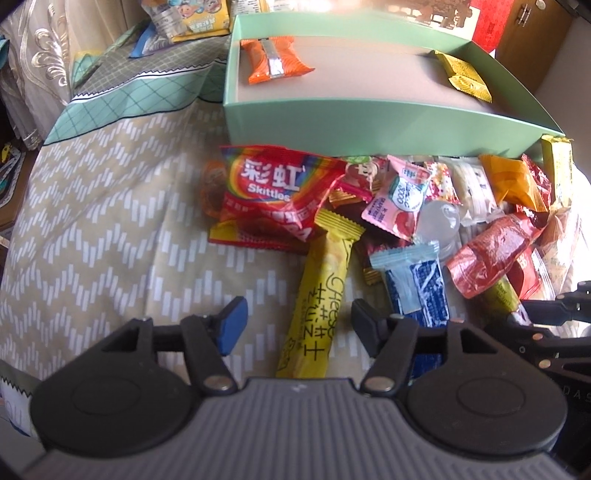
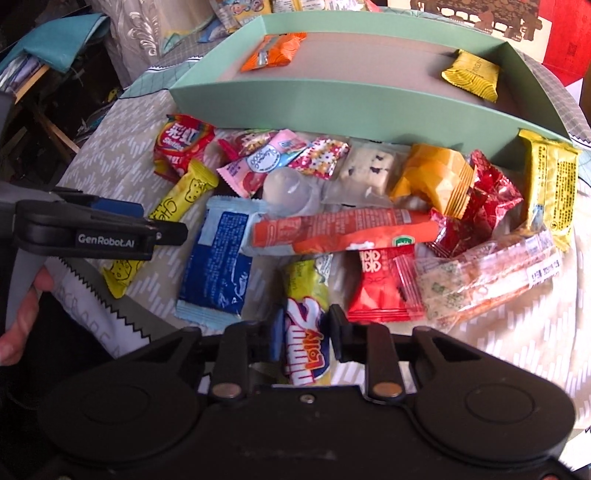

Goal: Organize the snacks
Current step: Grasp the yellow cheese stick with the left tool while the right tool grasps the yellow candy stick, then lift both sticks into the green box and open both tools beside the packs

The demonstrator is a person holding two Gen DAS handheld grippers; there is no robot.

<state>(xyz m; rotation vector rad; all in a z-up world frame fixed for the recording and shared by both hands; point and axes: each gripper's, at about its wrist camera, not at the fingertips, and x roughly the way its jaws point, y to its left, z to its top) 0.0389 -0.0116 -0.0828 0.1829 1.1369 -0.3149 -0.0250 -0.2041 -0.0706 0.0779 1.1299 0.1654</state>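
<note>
A pile of wrapped snacks lies on the patterned cloth in front of a green box (image 1: 332,118), also seen in the right wrist view (image 2: 332,110). The box holds an orange packet (image 1: 275,61) and a yellow packet (image 1: 463,77). My left gripper (image 1: 295,325) is open, its fingers on either side of a long yellow Cheese bar (image 1: 321,306). My right gripper (image 2: 304,334) is shut on a yellow snack tube with red lettering (image 2: 306,332). The left gripper (image 2: 110,229) shows side-on in the right wrist view, over the Cheese bar (image 2: 184,195).
A red Skittles bag (image 1: 273,188), a blue packet (image 2: 218,258), a long red-orange stick (image 2: 343,229), a red packet (image 2: 384,284) and a clear jelly cup (image 2: 288,192) lie in the pile. More packets (image 1: 192,18) sit beyond the box. The cloth's left edge drops off.
</note>
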